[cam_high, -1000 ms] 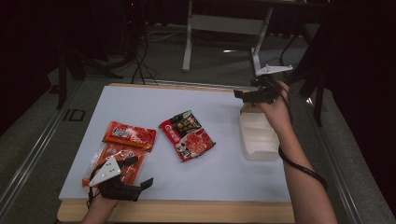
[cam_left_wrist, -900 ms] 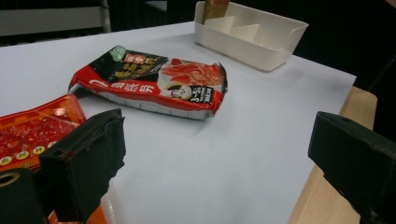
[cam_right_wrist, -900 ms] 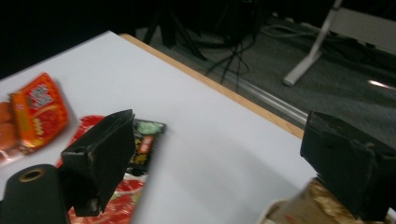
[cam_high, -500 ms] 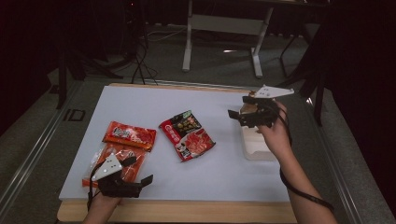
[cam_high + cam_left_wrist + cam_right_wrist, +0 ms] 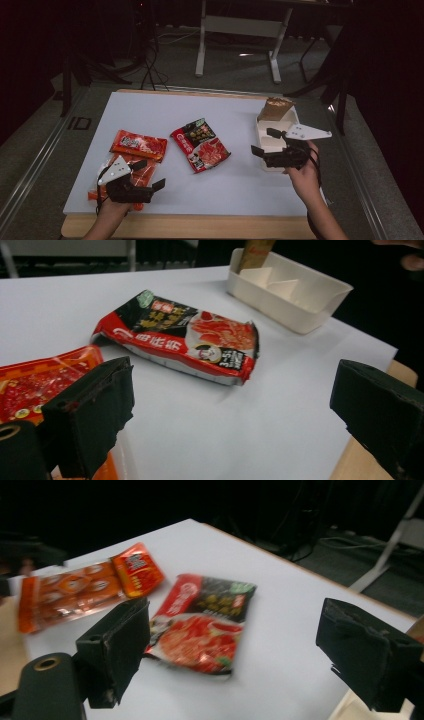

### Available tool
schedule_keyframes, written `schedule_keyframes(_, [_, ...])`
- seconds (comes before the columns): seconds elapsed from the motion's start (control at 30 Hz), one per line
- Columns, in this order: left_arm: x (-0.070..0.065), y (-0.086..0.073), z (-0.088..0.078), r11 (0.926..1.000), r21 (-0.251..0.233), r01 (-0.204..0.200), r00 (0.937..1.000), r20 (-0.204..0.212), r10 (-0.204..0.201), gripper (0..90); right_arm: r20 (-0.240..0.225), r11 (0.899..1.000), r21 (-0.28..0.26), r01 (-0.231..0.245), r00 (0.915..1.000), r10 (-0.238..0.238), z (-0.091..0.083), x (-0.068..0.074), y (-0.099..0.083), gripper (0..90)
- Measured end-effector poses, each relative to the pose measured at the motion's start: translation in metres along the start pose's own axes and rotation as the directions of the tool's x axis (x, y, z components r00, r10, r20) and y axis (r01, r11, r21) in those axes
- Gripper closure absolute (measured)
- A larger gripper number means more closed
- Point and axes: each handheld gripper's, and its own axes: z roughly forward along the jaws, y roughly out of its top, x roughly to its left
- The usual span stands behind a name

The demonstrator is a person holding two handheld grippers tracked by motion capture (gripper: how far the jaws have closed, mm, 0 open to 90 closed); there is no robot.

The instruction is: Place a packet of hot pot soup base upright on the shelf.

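A glossy, crinkled foil finish is shown by the red-and-black packet (image 5: 185, 337). A smooth matt plastic is suggested by the cream tray (image 5: 292, 310), and bare wood by the table edge (image 5: 200, 226).

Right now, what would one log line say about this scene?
left hand-held gripper: open, over orange packets | right hand-held gripper: open, above tray | red-black packet: mid-table | brown packet: in tray

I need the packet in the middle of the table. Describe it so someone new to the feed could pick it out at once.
On the white table top, look between the cream divided tray at the right edge and the two orange packets on the left. The red-and-black snack packet lies flat there, alone and angled. It is the only one with a black upper half; its neighbours are orange all over.
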Motion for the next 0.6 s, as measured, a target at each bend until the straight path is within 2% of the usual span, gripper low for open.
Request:
schedule_keyframes(0.07, [0.001,0.003,0.003,0.9994,0.027,0.020,0.9998,0.004,-0.020,4.1,-0.001,1.000,-0.013,0.002,1.0000,-0.003,-0.005,0.005,-0.007,13.5])
schedule_keyframes(0.13, [0.003,0.005,0.007,0.9985,0.047,0.029,0.9995,-0.016,-0.028,4.2,-0.006,1.000,-0.024,0.004,1.0000,-0.004,-0.009,0.010,-0.014,13.4])
schedule_keyframes(0.2, [0.003,0.008,0.011,0.9975,0.068,0.020,0.9993,-0.032,-0.018,4.2,-0.015,1.000,-0.023,-0.007,0.9999,0.007,-0.012,0.014,-0.020,13.3])
schedule_keyframes(0.27, [0.004,0.011,0.015,0.9968,0.079,0.015,0.9995,-0.029,-0.013,4.2,-0.029,0.999,-0.028,-0.025,0.9993,0.024,-0.015,0.018,-0.025,13.2])
schedule_keyframes(0.37, [0.004,0.015,0.023,0.9922,0.125,0.007,0.9985,-0.055,0.000,5.1,-0.040,0.999,-0.046,-0.028,0.9989,0.026,-0.019,0.024,-0.031,13.1])
schedule_keyframes(0.43, [0.006,0.016,0.029,0.9884,0.150,0.027,0.9988,-0.043,-0.021,8.2,-0.049,0.998,-0.056,-0.028,0.9985,0.025,-0.023,0.028,-0.033,13.3])
schedule_keyframes(0.5, [0.006,0.016,0.035,0.9858,0.166,0.028,0.9977,-0.065,-0.017,14.1,-0.054,0.997,-0.069,-0.030,0.9982,0.026,-0.027,0.032,-0.035,13.3])
schedule_keyframes(0.53, [0.007,0.017,0.039,0.9826,0.183,0.029,0.9977,-0.066,-0.017,15.0,-0.051,0.997,-0.077,-0.026,0.9985,0.022,-0.028,0.035,-0.036,13.4])
schedule_keyframes(0.57, [0.007,0.017,0.039,0.9826,0.183,0.029,0.9977,-0.066,-0.017,15.2,-0.051,0.997,-0.077,-0.026,0.9985,0.022,-0.028,0.035,-0.036,13.4])
schedule_keyframes(0.6, [0.009,0.017,0.047,0.9737,0.223,0.045,0.9964,-0.080,-0.028,15.2,-0.043,0.997,-0.077,-0.012,0.9990,0.009,-0.029,0.037,-0.036,13.4])
